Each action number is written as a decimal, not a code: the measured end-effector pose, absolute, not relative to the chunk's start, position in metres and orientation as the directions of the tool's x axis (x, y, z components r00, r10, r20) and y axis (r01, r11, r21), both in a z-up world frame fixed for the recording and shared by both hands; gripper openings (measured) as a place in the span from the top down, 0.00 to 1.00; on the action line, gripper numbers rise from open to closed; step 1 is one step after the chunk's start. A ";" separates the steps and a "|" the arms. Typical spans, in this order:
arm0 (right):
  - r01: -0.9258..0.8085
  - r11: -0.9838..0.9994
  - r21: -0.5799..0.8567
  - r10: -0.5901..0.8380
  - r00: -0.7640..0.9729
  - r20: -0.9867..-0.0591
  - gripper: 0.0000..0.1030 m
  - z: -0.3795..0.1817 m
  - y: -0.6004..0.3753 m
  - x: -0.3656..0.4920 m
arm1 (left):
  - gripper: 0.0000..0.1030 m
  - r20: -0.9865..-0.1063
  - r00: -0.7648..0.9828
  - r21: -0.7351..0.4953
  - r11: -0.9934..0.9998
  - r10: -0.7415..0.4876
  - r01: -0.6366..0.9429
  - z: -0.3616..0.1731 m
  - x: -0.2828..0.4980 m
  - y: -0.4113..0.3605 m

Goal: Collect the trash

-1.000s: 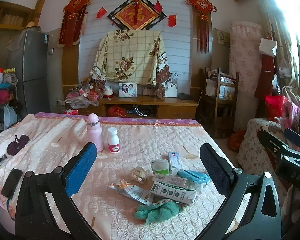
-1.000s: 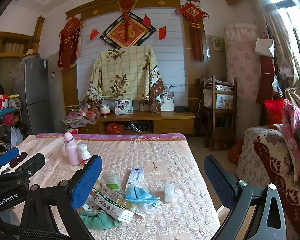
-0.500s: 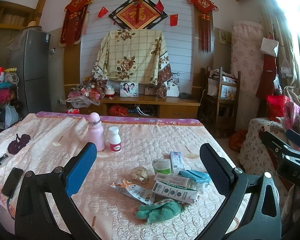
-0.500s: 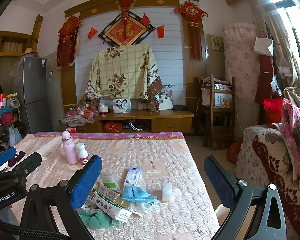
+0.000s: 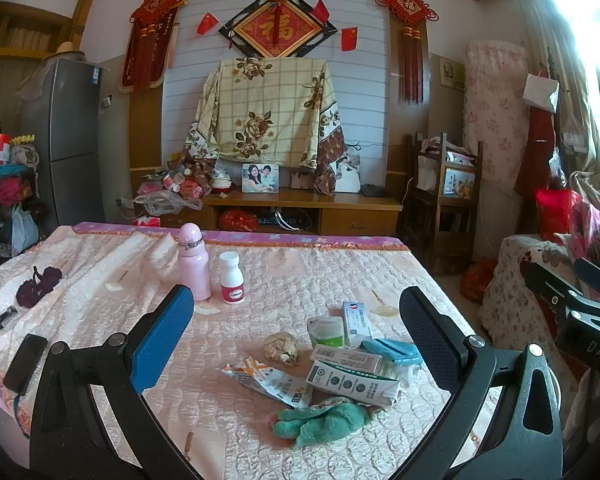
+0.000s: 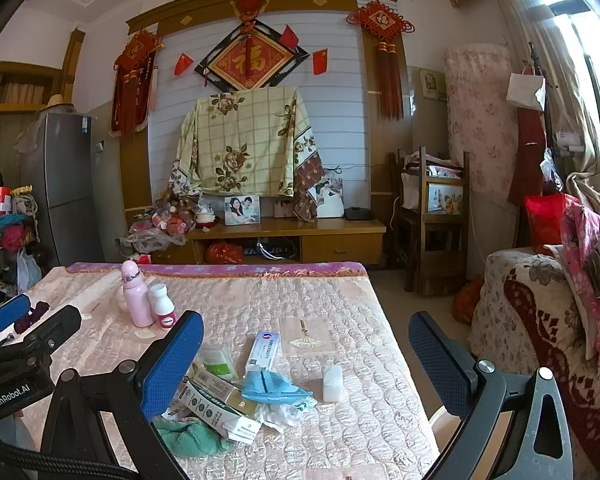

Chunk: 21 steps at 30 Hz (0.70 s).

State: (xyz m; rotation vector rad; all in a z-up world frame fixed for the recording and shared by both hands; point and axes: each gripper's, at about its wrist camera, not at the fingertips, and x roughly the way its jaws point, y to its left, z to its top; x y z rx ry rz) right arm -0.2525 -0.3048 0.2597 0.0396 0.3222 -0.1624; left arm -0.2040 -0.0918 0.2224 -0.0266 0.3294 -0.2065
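Quilted table [image 5: 100,264] with a trash cluster near its right front corner. Left gripper [image 5: 296,332], jaws spread wide and holding nothing, hovers over the table's near edge. Within the cluster, left to right: torn wrapper [image 5: 272,384]; crumpled paper ball [image 5: 282,346]; green cloth [image 5: 324,420] at the front; long green-and-white carton [image 5: 352,382], lying flat, long axis running left to right; blue mask [image 5: 392,350]. A slim white box [image 6: 264,350] points away toward the table's far edge. Small white container [image 6: 333,377], contents unclear. Right gripper [image 6: 306,360], likewise wide open and empty.
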 end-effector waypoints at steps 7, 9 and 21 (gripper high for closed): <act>0.162 0.987 0.007 -0.150 0.933 -0.328 0.01 0.256 -0.303 -0.248 | 0.01 -0.324 0.924 -0.063 0.979 -0.202 0.192 0.218 -0.201 -0.088; 0.161 0.987 0.007 -0.150 0.931 -0.331 0.01 0.254 -0.303 -0.247 | 0.01 -0.327 0.923 -0.064 0.980 -0.201 0.190 0.215 -0.200 -0.086; 0.160 0.987 0.001 -0.150 0.926 -0.347 0.01 0.249 -0.299 -0.242 | 0.01 -0.339 0.920 -0.064 0.981 -0.194 0.184 0.211 -0.194 -0.087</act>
